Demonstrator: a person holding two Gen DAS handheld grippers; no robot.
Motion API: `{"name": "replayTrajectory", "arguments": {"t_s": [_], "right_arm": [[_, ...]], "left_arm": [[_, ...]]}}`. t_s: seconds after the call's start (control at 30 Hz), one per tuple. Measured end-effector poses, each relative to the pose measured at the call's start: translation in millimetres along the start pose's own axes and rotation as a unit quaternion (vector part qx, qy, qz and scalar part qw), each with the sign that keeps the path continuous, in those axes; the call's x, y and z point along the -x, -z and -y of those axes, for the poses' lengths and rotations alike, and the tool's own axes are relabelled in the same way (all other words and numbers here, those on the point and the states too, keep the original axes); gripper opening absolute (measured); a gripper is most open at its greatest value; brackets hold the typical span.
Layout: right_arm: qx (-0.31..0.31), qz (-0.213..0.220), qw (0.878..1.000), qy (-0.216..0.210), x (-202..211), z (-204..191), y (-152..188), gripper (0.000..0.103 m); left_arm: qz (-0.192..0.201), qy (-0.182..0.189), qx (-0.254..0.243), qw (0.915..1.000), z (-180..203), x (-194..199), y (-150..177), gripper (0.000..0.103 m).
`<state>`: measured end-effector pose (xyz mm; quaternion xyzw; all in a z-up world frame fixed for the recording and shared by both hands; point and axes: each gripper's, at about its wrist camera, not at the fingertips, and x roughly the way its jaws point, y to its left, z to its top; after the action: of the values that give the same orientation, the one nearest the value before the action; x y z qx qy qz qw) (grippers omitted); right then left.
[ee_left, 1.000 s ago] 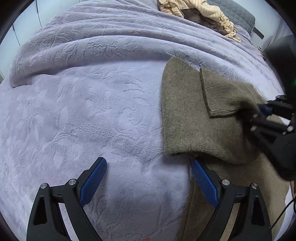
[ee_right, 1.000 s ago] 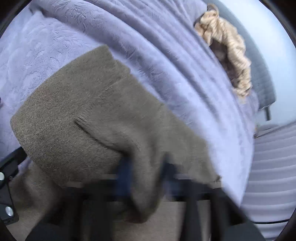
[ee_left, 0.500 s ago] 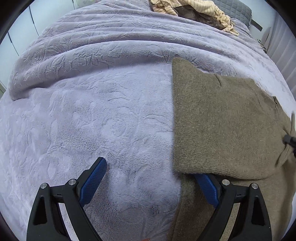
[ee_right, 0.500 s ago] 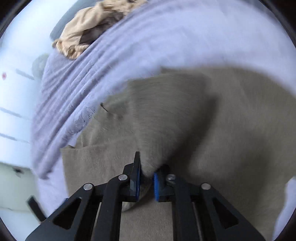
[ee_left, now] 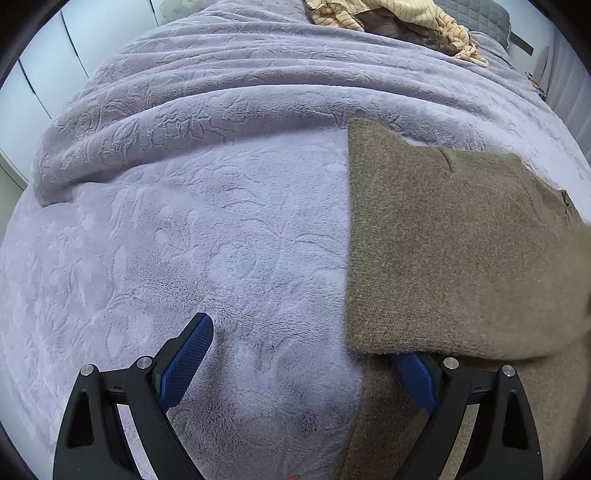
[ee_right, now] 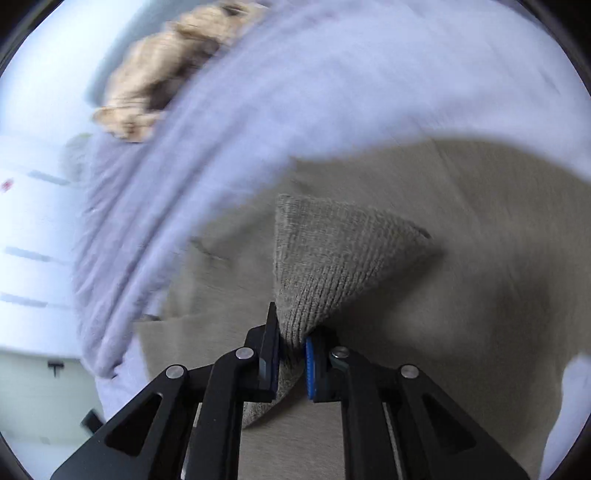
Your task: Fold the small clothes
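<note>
An olive-brown knit sweater [ee_left: 443, 240] lies folded on the right side of a lilac blanket [ee_left: 184, 221]. My left gripper [ee_left: 301, 339] is open and low over the blanket. Its left finger [ee_left: 192, 350] rests on bare blanket, and its right finger [ee_left: 417, 380] is tucked under the sweater's near folded edge. In the right wrist view, my right gripper [ee_right: 291, 339] has its jaws closing on the ribbed sleeve cuff [ee_right: 332, 258]. The pads pinch the cuff, which is lifted above the sweater body [ee_right: 480, 277]. The right gripper does not show in the left wrist view.
A heap of beige striped clothes [ee_left: 399, 18] lies at the far end of the bed, blurred in the right wrist view [ee_right: 159, 74]. The blanket bunches into ridges [ee_left: 221, 99] beyond the sweater. White cupboard doors [ee_left: 37, 74] stand at the left.
My right gripper has swung to the right with the sleeve, out of the left wrist view, and rolled over. The sleeve no longer lies across the folded sweater. The left gripper has hardly shifted.
</note>
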<state>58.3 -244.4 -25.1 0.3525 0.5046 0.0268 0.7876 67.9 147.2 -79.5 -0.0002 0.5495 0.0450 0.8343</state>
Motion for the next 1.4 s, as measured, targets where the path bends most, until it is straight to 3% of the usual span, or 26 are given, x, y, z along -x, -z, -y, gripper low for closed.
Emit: {"name": "replayTrajectory", "arguments": {"t_s": [0.1,0.23,0.27,0.3,0.33,0.4,0.47,0.67,0.77,0.83,0.87,1.03,1.13,1.23,1.33,1.4], "right_arm": [[0.063,0.034,0.997,-0.024,18.2,-4.7,-8.4,0.012],[0.018,0.0,1.0,-0.023,3.2,50.2,-4.6,0.016],[-0.001,-0.016,1.0,-0.007,-5.3,64.0,-2.9,0.022],[-0.017,-0.028,0.999,0.011,-11.3,77.7,0.0,0.035],[-0.037,-0.03,0.999,0.014,-10.6,89.0,5.2,0.036],[-0.073,-0.015,0.997,-0.011,-0.6,103.3,12.6,0.048],[-0.108,-0.012,0.994,-0.018,8.5,114.3,21.6,0.052],[-0.163,-0.021,0.985,-0.045,4.2,105.9,20.8,0.052],[-0.176,-0.031,0.984,-0.007,-10.8,96.6,11.8,0.051],[-0.176,-0.03,0.984,0.007,-12.4,88.4,8.6,0.012],[-0.168,-0.027,0.985,0.005,-7.2,87.1,8.6,0.008],[-0.086,-0.006,0.996,0.001,11.9,82.6,10.6,0.008],[-0.054,-0.017,0.997,0.053,9.8,101.8,16.6,0.009],[-0.079,-0.022,0.995,0.051,14.1,117.5,23.6,0.014],[-0.094,-0.03,0.994,0.057,24.5,120.2,29.3,0.021],[-0.101,-0.04,0.993,0.053,33.5,121.4,37.6,0.03]], "left_arm": [[0.002,-0.001,0.004,1.0,-0.6,-2.2,-0.4,0.094],[-0.003,0.003,-0.003,1.0,-1.7,-1.6,1.1,0.094],[-0.005,0.003,-0.006,1.0,-3.0,0.2,2.4,0.094],[-0.006,0.005,-0.011,0.9999,-5.8,3.9,5.0,0.094],[-0.007,0.006,-0.017,0.9998,-8.9,8.3,5.9,0.094],[-0.007,0.012,-0.019,0.9997,-17.9,17.3,7.9,0.094],[-0.004,0.025,-0.009,0.9996,-28.8,27.3,3.2,0.094],[0.014,0.038,-0.013,0.9991,-21.4,33.6,-27.2,0.094],[0.024,0.042,-0.025,0.9985,-3.0,33.7,-36.8,0.094],[0.022,0.049,-0.027,0.9982,4.3,31.5,-39.3,0.094],[0.016,0.051,-0.032,0.998,8.5,27.3,-38.5,0.094],[-0.026,0.029,-0.055,0.9977,13.8,2.2,-17.5,0.094],[-0.036,0.032,-0.039,0.9981,4.5,-0.3,-8.7,0.094],[-0.036,0.023,-0.039,0.9983,-2.9,3.2,-5.7,0.094],[-0.039,-0.019,-0.055,0.9975,-8.1,4.5,-2.4,0.094],[-0.047,-0.017,-0.05,0.9975,-14.8,7.3,0.8,0.094]]}}
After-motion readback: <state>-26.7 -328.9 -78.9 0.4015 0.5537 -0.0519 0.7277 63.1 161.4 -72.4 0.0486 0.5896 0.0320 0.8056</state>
